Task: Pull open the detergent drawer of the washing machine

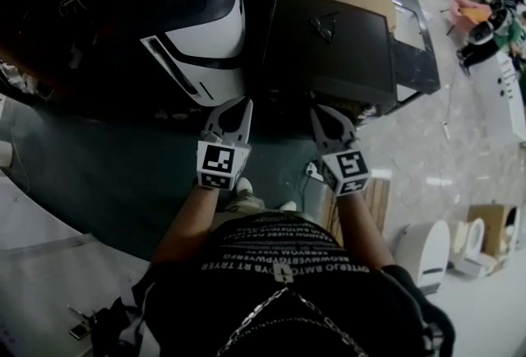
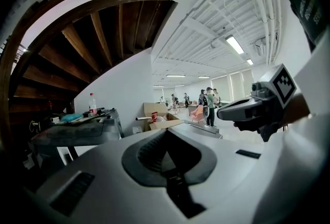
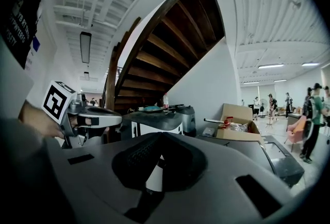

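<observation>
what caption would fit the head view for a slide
Both shut and empty, the left hand-held gripper and right hand-held gripper hover side by side before a dark-topped machine.

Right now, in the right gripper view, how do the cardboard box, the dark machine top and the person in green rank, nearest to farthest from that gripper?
1. Dark machine top: just ahead of the right gripper, slightly right.
2. Cardboard box: behind the machine.
3. Person in green: far right, across the floor.
</observation>
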`<state>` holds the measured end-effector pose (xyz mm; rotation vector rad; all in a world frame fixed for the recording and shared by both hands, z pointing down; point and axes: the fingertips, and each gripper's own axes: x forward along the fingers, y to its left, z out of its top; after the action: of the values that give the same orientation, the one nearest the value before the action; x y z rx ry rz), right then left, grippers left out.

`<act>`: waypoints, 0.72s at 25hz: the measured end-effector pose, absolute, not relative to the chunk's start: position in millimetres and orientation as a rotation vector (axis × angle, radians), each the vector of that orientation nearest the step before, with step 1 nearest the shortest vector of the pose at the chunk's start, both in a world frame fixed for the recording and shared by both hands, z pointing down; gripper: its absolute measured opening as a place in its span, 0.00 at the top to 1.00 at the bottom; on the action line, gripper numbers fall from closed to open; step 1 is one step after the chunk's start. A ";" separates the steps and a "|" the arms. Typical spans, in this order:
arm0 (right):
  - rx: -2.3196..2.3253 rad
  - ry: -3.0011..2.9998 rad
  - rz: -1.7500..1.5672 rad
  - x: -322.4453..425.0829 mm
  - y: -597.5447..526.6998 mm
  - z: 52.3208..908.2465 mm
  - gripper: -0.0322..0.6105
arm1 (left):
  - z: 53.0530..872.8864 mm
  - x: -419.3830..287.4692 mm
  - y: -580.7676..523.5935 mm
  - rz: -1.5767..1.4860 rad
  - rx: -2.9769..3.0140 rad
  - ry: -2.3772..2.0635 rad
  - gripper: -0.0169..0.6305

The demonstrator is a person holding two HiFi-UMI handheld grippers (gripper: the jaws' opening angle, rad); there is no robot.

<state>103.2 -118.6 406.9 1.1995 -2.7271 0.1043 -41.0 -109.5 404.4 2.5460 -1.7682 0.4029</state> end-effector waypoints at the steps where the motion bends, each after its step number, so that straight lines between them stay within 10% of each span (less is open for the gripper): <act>1: 1.210 -2.719 0.109 99.5 -123.5 406.2 0.95 | 401.5 -44.9 -116.5 0.403 2.554 -1.757 0.97; 18: 1.424 -2.621 0.119 32.5 -202.1 410.0 0.95 | 399.0 -112.6 -213.0 0.369 2.718 -1.573 0.97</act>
<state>32.5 -202.1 410.0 1.4243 -2.6211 0.1185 -112.6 -213.0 399.0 2.7182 -1.5734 0.3693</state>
